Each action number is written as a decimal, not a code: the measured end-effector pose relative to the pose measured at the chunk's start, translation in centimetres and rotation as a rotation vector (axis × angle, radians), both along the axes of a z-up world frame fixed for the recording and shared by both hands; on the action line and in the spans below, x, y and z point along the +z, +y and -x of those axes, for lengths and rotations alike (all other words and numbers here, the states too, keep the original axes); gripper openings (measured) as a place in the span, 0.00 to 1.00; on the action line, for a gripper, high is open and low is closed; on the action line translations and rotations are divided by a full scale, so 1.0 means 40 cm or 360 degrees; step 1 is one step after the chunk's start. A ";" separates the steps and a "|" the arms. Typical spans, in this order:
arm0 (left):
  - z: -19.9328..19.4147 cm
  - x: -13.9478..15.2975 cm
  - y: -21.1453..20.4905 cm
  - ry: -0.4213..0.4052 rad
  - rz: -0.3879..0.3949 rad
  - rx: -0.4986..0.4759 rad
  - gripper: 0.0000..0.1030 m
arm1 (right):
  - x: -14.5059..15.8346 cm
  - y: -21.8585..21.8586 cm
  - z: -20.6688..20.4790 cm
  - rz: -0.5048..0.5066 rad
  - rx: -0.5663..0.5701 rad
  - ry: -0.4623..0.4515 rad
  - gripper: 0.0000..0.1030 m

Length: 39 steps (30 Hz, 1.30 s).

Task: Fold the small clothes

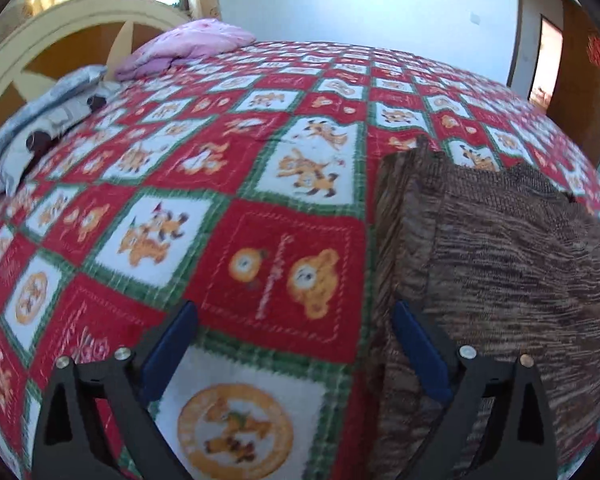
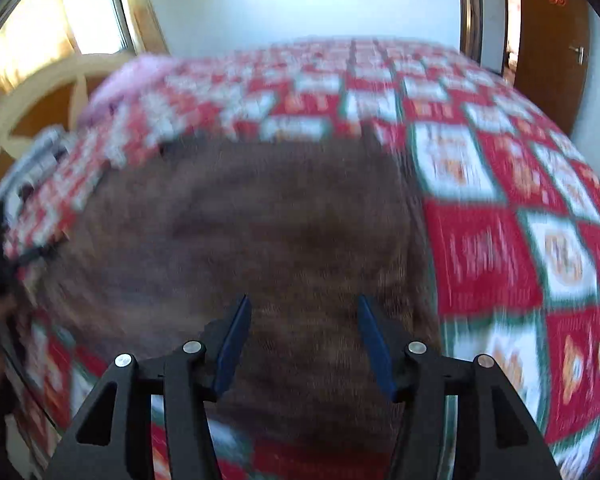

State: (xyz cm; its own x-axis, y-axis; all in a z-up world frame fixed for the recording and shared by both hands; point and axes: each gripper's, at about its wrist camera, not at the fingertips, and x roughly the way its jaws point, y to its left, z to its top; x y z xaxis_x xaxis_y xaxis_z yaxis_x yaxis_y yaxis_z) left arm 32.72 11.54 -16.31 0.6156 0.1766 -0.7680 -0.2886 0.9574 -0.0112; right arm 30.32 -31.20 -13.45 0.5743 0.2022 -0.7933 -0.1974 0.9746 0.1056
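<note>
Lying flat on the checked bedspread (image 1: pixel 284 216), the brown knitted garment (image 1: pixel 500 264) is the 1 item you have to fold; it sits toward the near edge of the bed, with the patterned cover showing on every side of it. Your right gripper (image 2: pixel 304 336) hovers directly over its middle, both blue fingers (image 2: pixel 236 336) spread wide and holding nothing. Your left gripper (image 1: pixel 296 340) is likewise wide open and empty, poised over bare bedspread with the garment's left edge running just beside its right-hand finger. The cloth therefore lies to the right of your left tool and beneath your right one, so the right is judged the nearer of the 2. The right wrist view is heavily motion-blurred, so the garment's outline there is soft. In the left wrist view its long axis appears to run away from you toward the far side of the bed, the far end being notched and uneven; which end is neck or hem cannot be told. Beyond it, a pink bundle (image 1: pixel 188 44) and a grey bundle (image 1: pixel 44 116) rest against the cream headboard (image 1: pixel 60 12)
</note>
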 end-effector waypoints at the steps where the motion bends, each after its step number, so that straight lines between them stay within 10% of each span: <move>1: 0.010 0.002 0.009 -0.0016 0.0034 0.0010 0.97 | -0.001 -0.005 0.019 0.0022 -0.0005 -0.0053 0.55; 18: 0.105 -0.015 -0.003 -0.0018 -0.0011 -0.0113 1.00 | -0.021 -0.011 0.105 0.0070 -0.0038 -0.0009 0.55; 25: 0.131 -0.022 -0.012 -0.0090 -0.0049 -0.0131 1.00 | 0.030 -0.035 0.134 -0.0018 -0.0113 -0.0202 0.55; 30: 0.137 -0.023 -0.013 -0.0113 -0.0057 -0.0134 1.00 | -0.029 -0.048 0.097 0.0062 -0.0145 -0.0024 0.55; 39: 0.146 -0.027 -0.020 -0.0158 -0.0087 -0.0127 1.00 | 0.105 0.175 0.096 0.0125 0.0047 -0.0272 0.55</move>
State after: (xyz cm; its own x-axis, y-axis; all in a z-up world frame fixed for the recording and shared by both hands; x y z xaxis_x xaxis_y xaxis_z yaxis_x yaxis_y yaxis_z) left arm 26.88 10.75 -17.39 0.7018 0.1638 -0.6933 -0.2115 0.9772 0.0168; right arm 26.46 -24.21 -9.25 0.6967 0.1625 -0.6987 -0.2346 0.9721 -0.0078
